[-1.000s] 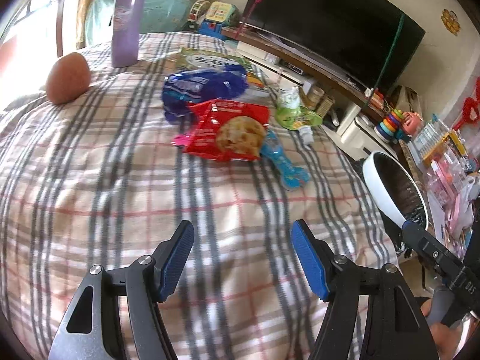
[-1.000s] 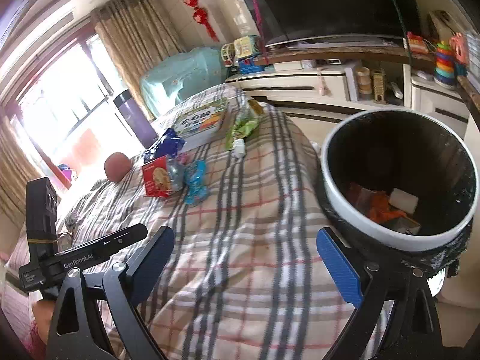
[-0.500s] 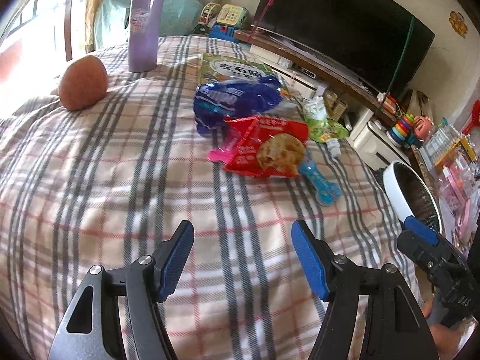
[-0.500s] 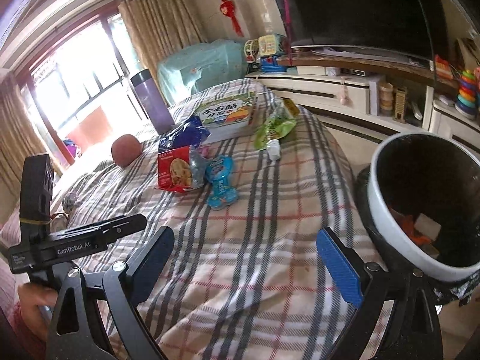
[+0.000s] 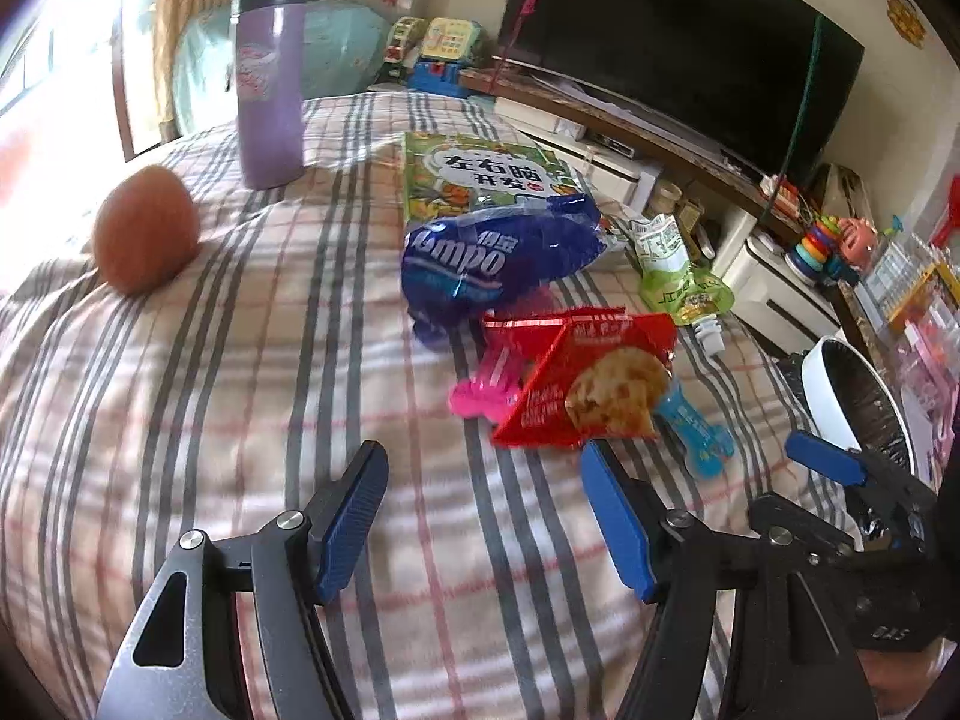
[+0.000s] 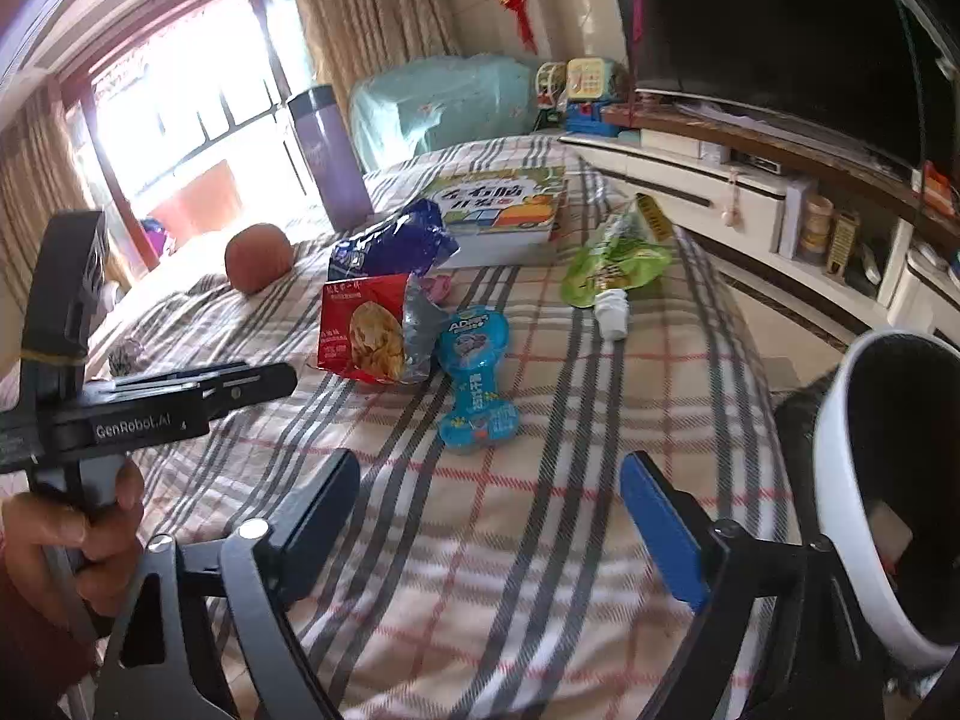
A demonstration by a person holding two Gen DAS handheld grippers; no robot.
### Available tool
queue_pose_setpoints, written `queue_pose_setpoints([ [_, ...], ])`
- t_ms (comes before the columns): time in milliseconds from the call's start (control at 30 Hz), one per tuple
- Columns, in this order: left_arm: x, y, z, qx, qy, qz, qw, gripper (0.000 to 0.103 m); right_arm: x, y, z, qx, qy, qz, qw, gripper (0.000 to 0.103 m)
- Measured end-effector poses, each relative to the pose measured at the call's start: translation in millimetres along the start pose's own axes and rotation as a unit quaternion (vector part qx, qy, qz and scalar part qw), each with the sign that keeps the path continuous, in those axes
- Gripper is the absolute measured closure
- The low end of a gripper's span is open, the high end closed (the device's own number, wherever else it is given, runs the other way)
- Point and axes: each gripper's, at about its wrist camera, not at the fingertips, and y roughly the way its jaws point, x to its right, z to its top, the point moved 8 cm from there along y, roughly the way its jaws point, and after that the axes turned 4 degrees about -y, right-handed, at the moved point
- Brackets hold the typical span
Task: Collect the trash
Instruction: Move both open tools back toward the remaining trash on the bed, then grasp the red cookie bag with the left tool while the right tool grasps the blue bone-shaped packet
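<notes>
We are reading the left wrist view from its left edge. A brown rounded object (image 5: 146,228) is sitting at the upper left on the plaid cloth (image 5: 240,396), with a tall purple tumbler (image 5: 269,81) behind it. Toward the centre a crumpled blue plastic wrapper (image 5: 492,258) is lying in front of a green picture book (image 5: 486,177), and just right of it a red snack packet with a biscuit picture (image 5: 585,387) is overlapping a pink wrapper (image 5: 483,399) and a light blue bone-shaped packet (image 5: 696,426). A green spouted pouch (image 5: 681,276) is lying further right, and the white-rimmed black bin (image 5: 855,402) is standing at the right edge.

Our left gripper (image 5: 483,516) is hanging spread and empty just short of the red packet. Our right gripper (image 6: 489,516) is also spread with nothing between its pads, its jaws having just been narrowing.

For a clean pick we are judging it best to straddle the packet's near edge and pinch only foil (not the wrappers beneath). Bare cloth is lying open in the lower frame, while the right gripper and the bin are crowding the right side.
</notes>
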Motion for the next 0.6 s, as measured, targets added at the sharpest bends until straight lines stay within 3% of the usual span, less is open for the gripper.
queue_pose_setpoints([
  [300, 2, 34, 17, -0.013, 0.031, -0.029, 0.999, 0.041, 4, 35, 11, -0.034, -0.025, -0.001, 0.999, 0.036],
  [533, 18, 49, 18, -0.024, 0.06, -0.057, 0.9963, 0.077, 2, 56, 10, -0.062, -0.046, -0.008, 0.997, 0.057],
  [600, 22, 48, 17, -0.021, 0.071, -0.055, 0.9958, 0.081, 2, 56, 9, -0.063, -0.049, -0.012, 0.997, 0.064],
])
